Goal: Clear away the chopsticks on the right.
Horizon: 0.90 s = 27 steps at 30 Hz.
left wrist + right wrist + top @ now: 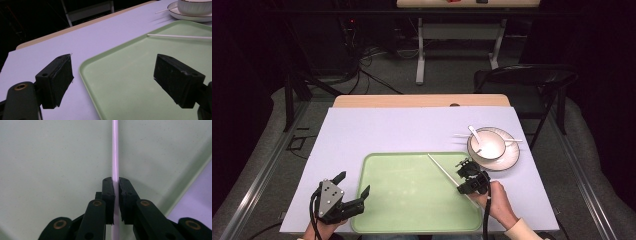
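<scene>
From above, the right gripper (468, 176) sits over the right part of the green tray (412, 220), held in the person's right hand (499, 202). Its jaws are pressed together on a thin white stick (443, 169), which runs slantwise from the tray's upper middle down past the gripper toward the hand. Just beyond the tray's far right corner stands a white bowl (487, 145) on a plate (507, 161), with a spoon (474, 133) leaning in the bowl and a second pale stick (514, 140) lying across the plate. The left gripper (354, 189) rests at the tray's near left corner, jaws spread, one over the purple mat (377, 127) and one over the tray.

In the left gripper view, the two black jaws stand wide apart with nothing between them, straddling the tray's (130, 72) rim. The stick (180, 36) lies far off, across the tray's far side, with the plate (187, 17) behind it.

In the right gripper view, the stick (115, 150) passes straight up between the jaws of the right gripper (116, 183), pinched at its lower part, its long end reaching away over the tray's (50, 157) floor.
</scene>
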Each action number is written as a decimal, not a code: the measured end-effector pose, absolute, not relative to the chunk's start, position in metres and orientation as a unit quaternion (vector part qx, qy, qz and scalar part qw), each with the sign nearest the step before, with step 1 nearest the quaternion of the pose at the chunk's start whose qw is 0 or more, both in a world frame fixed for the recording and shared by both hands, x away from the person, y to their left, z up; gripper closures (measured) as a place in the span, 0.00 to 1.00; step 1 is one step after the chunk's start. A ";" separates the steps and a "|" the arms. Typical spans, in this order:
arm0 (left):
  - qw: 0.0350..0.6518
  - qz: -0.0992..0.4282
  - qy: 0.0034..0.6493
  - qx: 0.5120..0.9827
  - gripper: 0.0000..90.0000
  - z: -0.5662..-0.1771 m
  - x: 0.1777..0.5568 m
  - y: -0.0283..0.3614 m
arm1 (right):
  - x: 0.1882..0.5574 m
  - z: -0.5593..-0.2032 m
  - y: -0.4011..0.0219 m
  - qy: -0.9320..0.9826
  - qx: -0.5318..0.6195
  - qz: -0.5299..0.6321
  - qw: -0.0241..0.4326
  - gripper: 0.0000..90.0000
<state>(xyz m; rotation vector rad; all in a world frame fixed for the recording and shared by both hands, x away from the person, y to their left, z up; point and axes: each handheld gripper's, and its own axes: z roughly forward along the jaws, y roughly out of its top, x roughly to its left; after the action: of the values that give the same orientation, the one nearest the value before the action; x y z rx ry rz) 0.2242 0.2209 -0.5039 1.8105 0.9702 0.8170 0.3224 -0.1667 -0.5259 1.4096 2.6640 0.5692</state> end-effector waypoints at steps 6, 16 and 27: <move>0.449 0.331 0.392 0.731 0.17 -0.504 0.224 0.221 | 0.323 -0.527 -0.165 0.871 0.454 0.183 0.037 0.86; 0.450 0.331 0.392 0.731 0.17 -0.504 0.224 0.221 | 0.317 -0.513 -0.171 0.885 0.407 0.220 0.060 0.39; 0.455 0.332 0.391 0.728 0.17 -0.504 0.223 0.222 | 0.312 -0.482 -0.195 0.899 0.338 0.258 0.104 0.07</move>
<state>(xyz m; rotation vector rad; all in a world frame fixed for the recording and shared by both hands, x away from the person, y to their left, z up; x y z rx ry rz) 0.2229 0.2215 -0.5039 1.7959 0.9655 0.8185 0.3116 -0.1951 -0.4823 0.9984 2.6518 0.7612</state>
